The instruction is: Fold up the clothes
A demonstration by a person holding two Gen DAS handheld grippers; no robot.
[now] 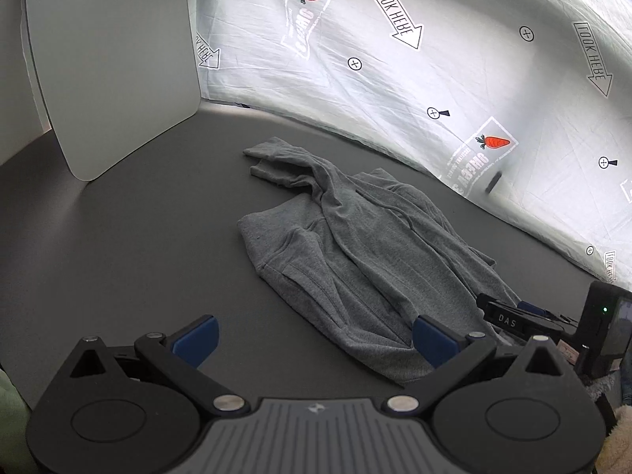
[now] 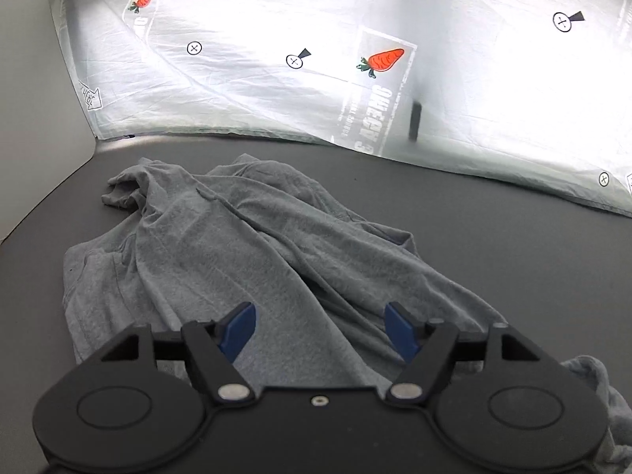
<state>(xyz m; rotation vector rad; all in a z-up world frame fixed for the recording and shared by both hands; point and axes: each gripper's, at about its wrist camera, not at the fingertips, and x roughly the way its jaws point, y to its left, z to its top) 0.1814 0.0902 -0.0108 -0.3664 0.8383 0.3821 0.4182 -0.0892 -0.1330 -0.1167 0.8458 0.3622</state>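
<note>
A grey garment lies rumpled on the dark table, with a sleeve stretched toward the far left. My left gripper hangs open at the near left edge of the cloth, its blue pads wide apart with nothing between them. The right gripper's black body shows at the right edge of the left wrist view. In the right wrist view the same garment fills the middle, and my right gripper stands open just above its near part, with cloth below the pads but none pinched.
A white sheet printed with carrots and arrows hangs as a backdrop behind the table. A white panel stands upright at the far left. More grey cloth trails off at the near right.
</note>
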